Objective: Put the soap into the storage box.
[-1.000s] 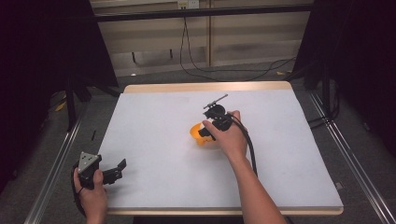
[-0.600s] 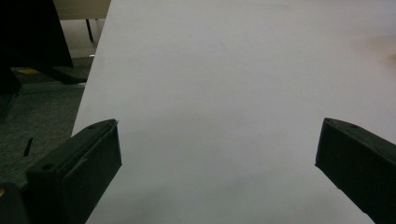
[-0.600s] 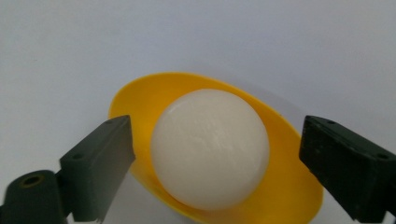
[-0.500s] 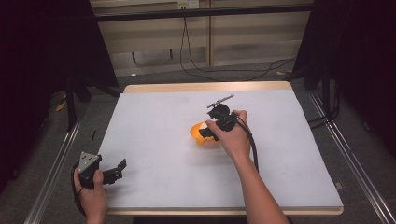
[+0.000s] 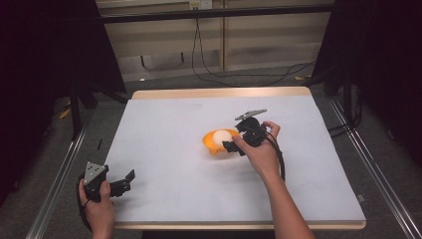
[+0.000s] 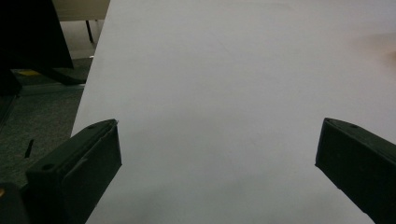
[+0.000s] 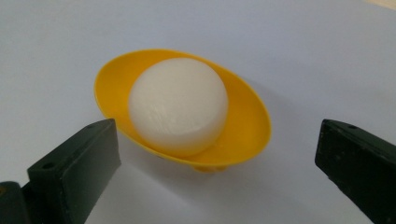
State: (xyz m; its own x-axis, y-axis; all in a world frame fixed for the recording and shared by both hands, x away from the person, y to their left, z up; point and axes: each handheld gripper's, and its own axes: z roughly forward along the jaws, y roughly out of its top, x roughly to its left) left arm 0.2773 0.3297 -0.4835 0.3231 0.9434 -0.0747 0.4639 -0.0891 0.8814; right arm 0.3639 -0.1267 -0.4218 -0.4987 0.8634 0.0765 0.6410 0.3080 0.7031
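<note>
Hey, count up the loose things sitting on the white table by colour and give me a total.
Yellow: 1, the shallow yellow plastic bowl
White: 1, the rounded white ball-like piece resting in that bowl
Total: 2

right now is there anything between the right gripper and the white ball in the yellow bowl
Nothing visible. The right gripper has just opened; its jaws stand wide apart, and the white ball sits in the yellow bowl straight ahead, with bare table around it.
</note>
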